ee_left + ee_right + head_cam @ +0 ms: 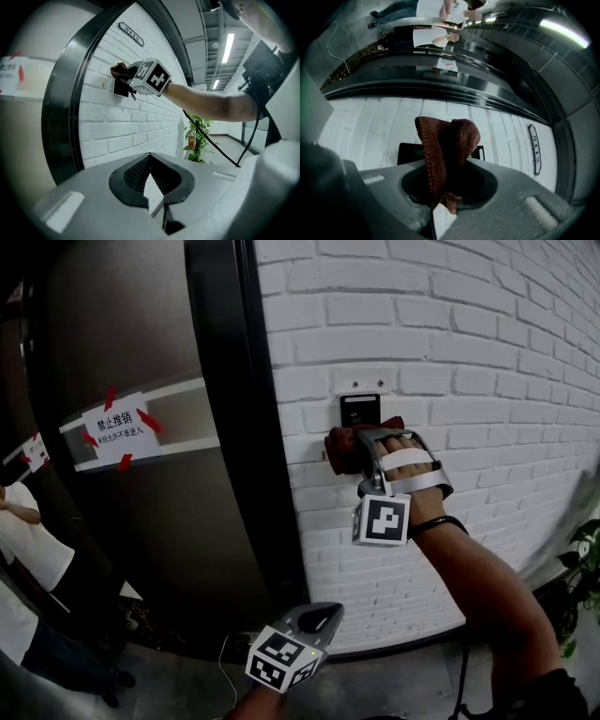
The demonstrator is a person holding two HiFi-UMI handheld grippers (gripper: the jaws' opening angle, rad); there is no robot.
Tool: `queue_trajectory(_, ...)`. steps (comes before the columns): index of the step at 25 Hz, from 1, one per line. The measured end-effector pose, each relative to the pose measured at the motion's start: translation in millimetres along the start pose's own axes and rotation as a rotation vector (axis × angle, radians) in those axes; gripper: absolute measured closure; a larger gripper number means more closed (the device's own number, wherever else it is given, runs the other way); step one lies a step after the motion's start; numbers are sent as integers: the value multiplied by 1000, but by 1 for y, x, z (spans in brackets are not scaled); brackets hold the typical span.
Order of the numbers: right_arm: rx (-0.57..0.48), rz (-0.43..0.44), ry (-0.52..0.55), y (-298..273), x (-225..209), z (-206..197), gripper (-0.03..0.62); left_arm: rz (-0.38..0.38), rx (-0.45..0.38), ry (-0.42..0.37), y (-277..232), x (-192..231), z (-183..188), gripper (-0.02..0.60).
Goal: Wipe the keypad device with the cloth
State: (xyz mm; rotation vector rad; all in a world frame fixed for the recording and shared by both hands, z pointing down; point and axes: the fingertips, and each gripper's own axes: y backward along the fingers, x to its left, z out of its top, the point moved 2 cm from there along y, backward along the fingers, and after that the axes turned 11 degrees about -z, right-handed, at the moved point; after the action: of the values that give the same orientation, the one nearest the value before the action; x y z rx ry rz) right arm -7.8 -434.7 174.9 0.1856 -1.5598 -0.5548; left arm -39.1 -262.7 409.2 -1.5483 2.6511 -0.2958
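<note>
A small black keypad device (360, 411) is mounted on the white brick wall (469, 343). My right gripper (358, 450) is shut on a dark red cloth (343, 448), which is bunched against the wall just below and left of the keypad. In the right gripper view the cloth (446, 145) sticks up from the closed jaws and covers the middle of the keypad (408, 153). My left gripper (317, 619) hangs low, far from the wall, shut on nothing. The left gripper view shows the cloth (120, 71) over the keypad (121, 89).
A dark metal door (141, 521) with a black frame stands left of the wall, bearing a white notice (117, 426) taped in red. A person (23, 554) stands at far left. A plant (583, 549) grows at right. A number plate (131, 33) hangs above the keypad.
</note>
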Motion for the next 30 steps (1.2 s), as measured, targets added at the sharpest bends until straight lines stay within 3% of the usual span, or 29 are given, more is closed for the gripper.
queue_trajectory(14,3,66,2,21,42,-1,540,11,5,10,3,2,-5,565)
queue_trajectory(30,0,113,-24,32,61,2,540,17,7,24,7,-1,-11,565)
